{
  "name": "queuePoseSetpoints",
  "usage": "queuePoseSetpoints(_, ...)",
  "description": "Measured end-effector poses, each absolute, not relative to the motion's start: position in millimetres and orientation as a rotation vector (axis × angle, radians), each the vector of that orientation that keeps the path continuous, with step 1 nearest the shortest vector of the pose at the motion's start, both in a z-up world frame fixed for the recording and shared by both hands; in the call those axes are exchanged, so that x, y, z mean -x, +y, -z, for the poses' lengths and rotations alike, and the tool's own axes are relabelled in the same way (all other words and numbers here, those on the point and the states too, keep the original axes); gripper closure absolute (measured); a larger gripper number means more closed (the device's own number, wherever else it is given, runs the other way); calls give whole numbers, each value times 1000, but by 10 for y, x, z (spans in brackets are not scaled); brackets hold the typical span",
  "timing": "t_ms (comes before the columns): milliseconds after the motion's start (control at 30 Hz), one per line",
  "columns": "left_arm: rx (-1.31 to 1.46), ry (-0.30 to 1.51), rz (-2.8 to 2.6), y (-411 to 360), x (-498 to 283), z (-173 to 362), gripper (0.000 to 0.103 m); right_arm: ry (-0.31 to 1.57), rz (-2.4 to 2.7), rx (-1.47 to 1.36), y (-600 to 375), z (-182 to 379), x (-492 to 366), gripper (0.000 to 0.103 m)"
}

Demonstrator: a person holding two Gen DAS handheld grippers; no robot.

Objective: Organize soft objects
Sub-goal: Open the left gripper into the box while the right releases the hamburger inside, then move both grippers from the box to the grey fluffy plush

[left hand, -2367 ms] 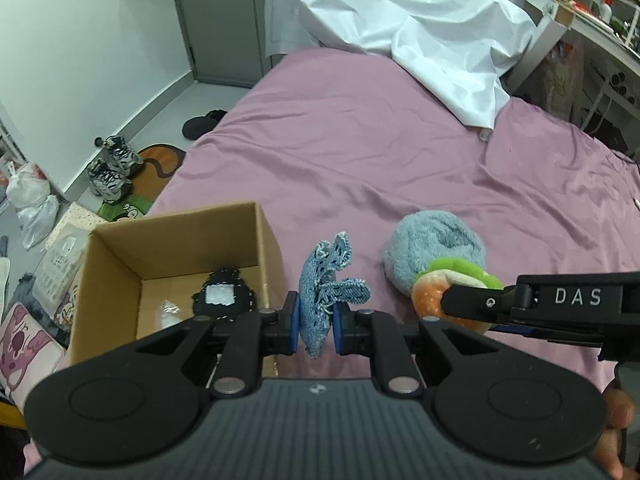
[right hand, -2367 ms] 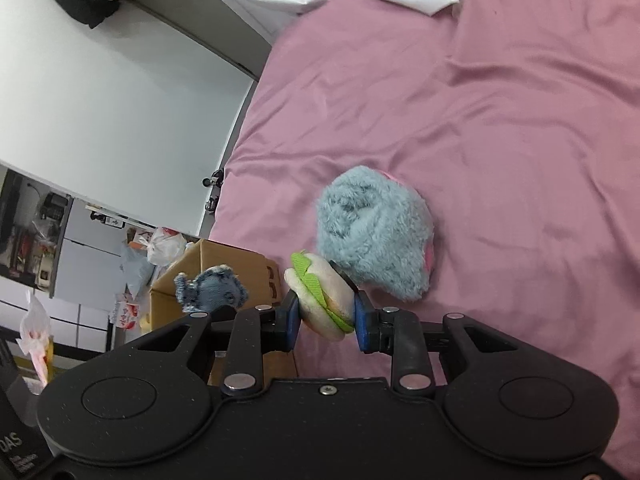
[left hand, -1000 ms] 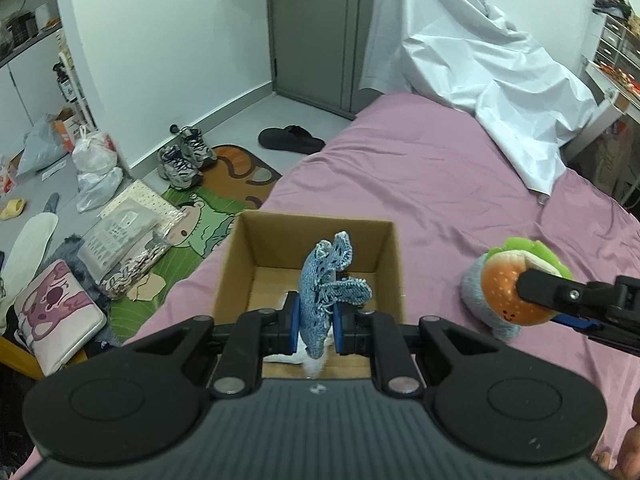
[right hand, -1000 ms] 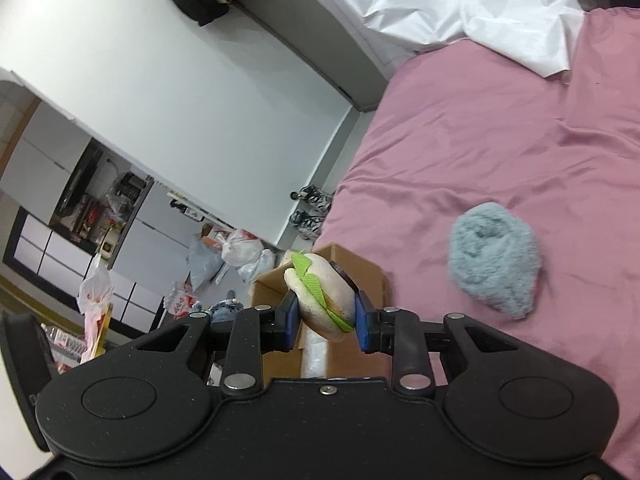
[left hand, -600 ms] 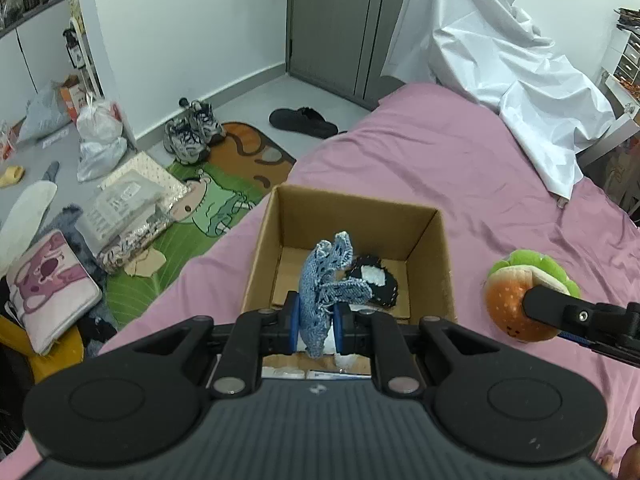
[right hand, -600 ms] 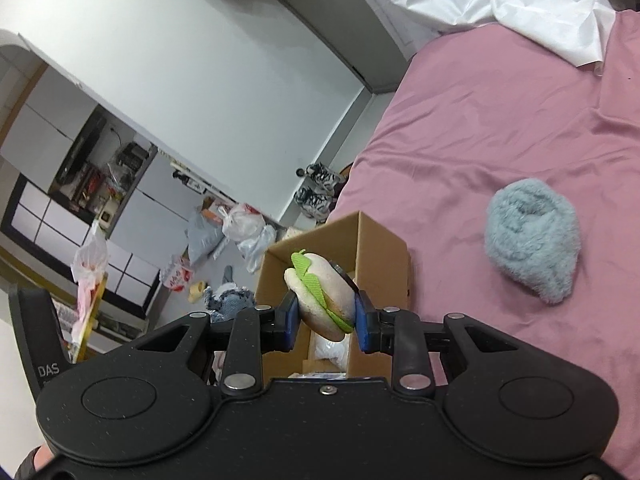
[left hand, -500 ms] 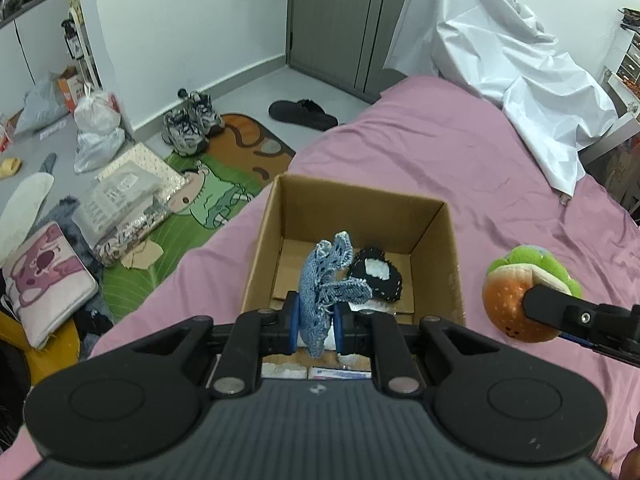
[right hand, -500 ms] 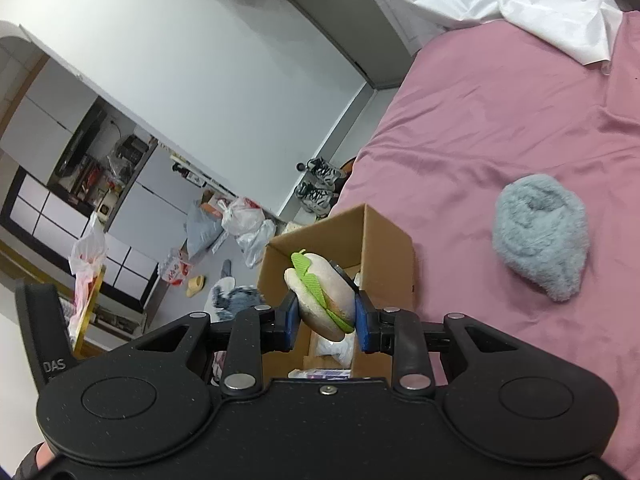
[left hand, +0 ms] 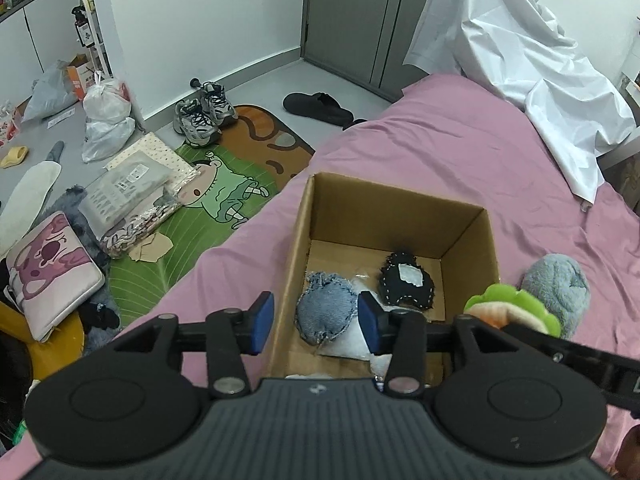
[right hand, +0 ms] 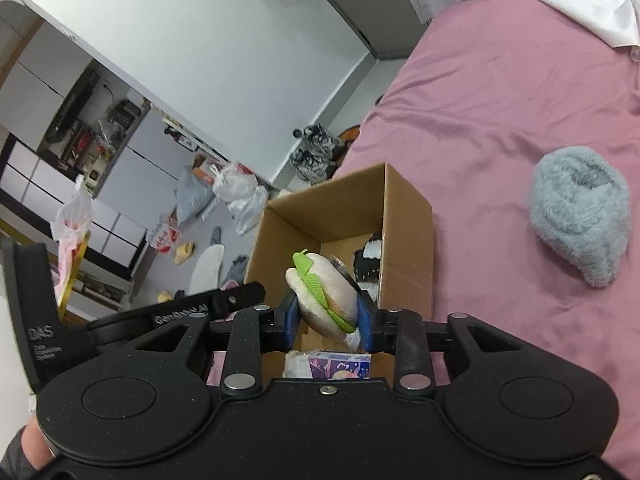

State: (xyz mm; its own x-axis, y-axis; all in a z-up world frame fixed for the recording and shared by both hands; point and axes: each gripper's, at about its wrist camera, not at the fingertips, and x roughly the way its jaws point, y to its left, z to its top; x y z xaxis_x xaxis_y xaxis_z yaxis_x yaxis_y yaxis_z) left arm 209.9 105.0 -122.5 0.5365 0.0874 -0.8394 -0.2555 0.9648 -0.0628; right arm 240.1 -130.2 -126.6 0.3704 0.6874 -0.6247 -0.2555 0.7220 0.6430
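Observation:
An open cardboard box (left hand: 402, 208) sits on the pink bed; it also shows in the right wrist view (right hand: 404, 216). My left gripper (left hand: 316, 322) is open above the box's near end. The blue denim toy (left hand: 326, 316) lies loose inside the box, beside a black toy (left hand: 406, 280) and a white item. My right gripper (right hand: 326, 320) is shut on the burger plush (right hand: 324, 300), held over the box's near right corner; the plush also shows in the left wrist view (left hand: 512, 312). A grey fluffy plush (right hand: 580, 214) lies on the bed right of the box.
A crumpled white sheet (left hand: 520, 72) covers the bed's far end. The floor at left holds sneakers (left hand: 202, 114), a slipper (left hand: 316, 104), plastic bags (left hand: 106, 120), a cartoon mat (left hand: 224, 192) and a pink pillow (left hand: 52, 268). A printed pack (right hand: 340, 364) lies at the box's near edge.
My left gripper has opened and the denim toy has dropped into the box. My right gripper has carried the burger plush closer, over the box's corner.

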Motion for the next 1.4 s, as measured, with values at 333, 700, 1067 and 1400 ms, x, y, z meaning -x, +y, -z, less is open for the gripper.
queuePoseSetpoints(333,169,968,-230,1056,-2082,1161,26,992,-613,-470,-1363,1138,-2353,22)
queuePoseSetpoints(700,240,988,-184,1022,-2022,1073,5,977,-533,-501,-1576,1120,-2385,17)
queuePoseSetpoints(1067,248,959,-209,818,-1970,870,0,959,-433,-555,-1850,1090,-2381,0)
queuePoseSetpoints(1400,205,954,-175,438,-1936,757,0,950,-415,-591,-2140,1024,-2316,0)
